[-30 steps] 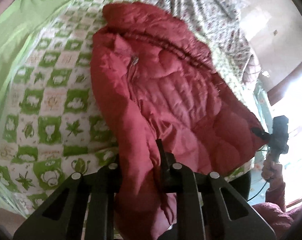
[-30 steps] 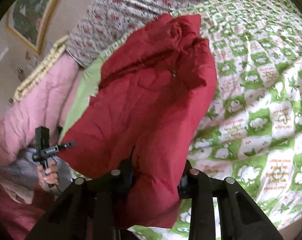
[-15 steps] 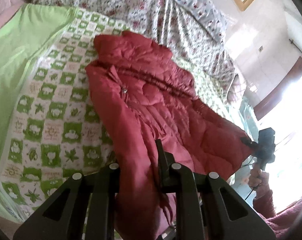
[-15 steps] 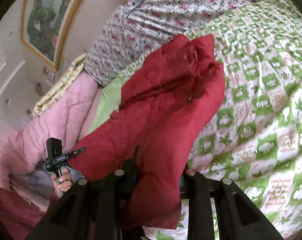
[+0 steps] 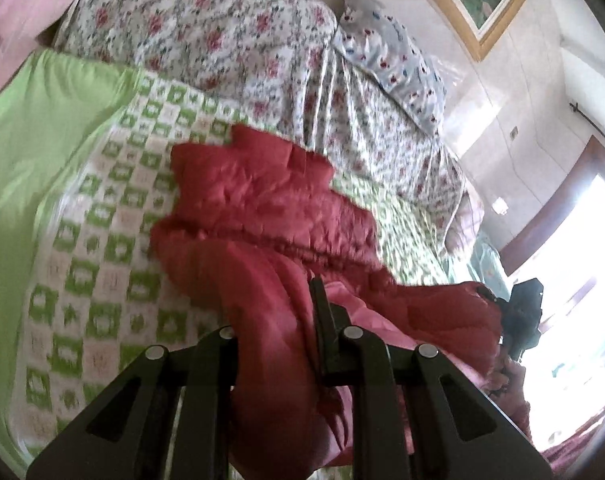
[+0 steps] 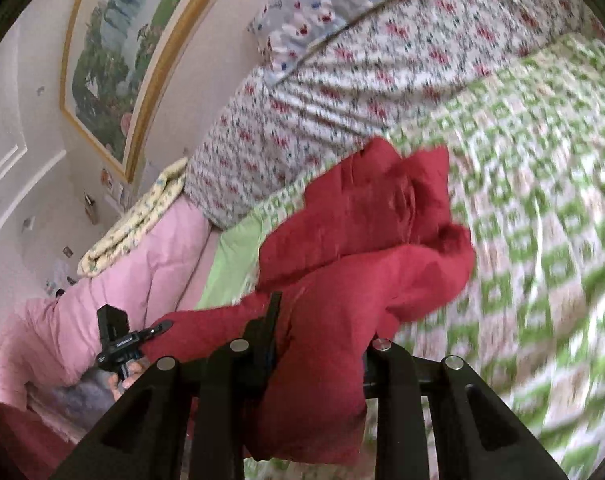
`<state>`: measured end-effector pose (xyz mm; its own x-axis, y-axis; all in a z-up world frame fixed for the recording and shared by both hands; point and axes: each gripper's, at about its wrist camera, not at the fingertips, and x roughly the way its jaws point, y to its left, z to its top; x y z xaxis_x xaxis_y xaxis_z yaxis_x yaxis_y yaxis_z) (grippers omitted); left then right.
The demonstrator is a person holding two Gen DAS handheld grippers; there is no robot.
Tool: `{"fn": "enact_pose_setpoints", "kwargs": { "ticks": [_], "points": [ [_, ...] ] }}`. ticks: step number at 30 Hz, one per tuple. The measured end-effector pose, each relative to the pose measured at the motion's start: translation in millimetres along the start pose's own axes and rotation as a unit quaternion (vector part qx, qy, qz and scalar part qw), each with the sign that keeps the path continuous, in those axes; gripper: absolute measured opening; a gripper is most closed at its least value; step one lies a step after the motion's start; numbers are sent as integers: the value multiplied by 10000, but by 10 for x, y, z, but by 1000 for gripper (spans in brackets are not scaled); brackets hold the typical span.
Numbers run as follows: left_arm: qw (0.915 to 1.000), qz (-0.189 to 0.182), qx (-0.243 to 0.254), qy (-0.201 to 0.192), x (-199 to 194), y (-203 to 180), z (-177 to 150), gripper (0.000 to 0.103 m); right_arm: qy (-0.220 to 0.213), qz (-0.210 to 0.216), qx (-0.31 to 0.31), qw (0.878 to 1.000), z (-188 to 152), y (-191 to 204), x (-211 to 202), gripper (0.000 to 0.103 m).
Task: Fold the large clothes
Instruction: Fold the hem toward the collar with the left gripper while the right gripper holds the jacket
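The left claw (image 5: pixel 278 320) was pinching the near hem of the red quilted puffer jacket (image 5: pixel 270 216), a thick fold of it bunched between the two black fingers and hanging below them. Ahead of this claw the rest of the jacket stretched away, its far end with the collar lying on the green-and-white checked quilt (image 5: pixel 98 264) of the bed; to the claw's right the hem ran across to the other black claw, held in a hand at the picture's edge.

The right claw (image 6: pixel 322 328) was likewise clamped on the jacket (image 6: pixel 366 248), red fabric filling the gap between its fingers and drooping beneath. Forward of it the garment sagged down to the checked quilt (image 6: pixel 542 208), crumpled where it met the bed. Left of this claw the hem led to the left claw (image 6: pixel 158 326), with a pink comforter (image 6: pixel 102 292) behind it. Beyond the jacket lay a floral duvet (image 6: pixel 342 92).
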<state>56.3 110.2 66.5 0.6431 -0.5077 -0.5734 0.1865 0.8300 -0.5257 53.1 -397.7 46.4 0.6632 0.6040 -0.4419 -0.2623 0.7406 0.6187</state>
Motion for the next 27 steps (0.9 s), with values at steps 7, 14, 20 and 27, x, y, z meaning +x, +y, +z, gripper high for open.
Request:
{"fn": "enact_pose_setpoints", "kwargs": {
  "ticks": [7,14,20,27],
  "points": [
    [9994,226,-20,-256,300,-54,455,16,-415,-214,101,9989,464,-100,313,25],
    [9985,444,-54,-304,672,4,843,16,-602,-318,323,9972,820,-292,689,25],
    [9979,564,-209,-231,1094,190,1134,17,-603,-454,563,9956,1050,-515,1024,27],
    [9964,787,-291,-117,1578,384,1446,17,-599,-678,960,9913,1286,-838,1419,30]
  ]
}}
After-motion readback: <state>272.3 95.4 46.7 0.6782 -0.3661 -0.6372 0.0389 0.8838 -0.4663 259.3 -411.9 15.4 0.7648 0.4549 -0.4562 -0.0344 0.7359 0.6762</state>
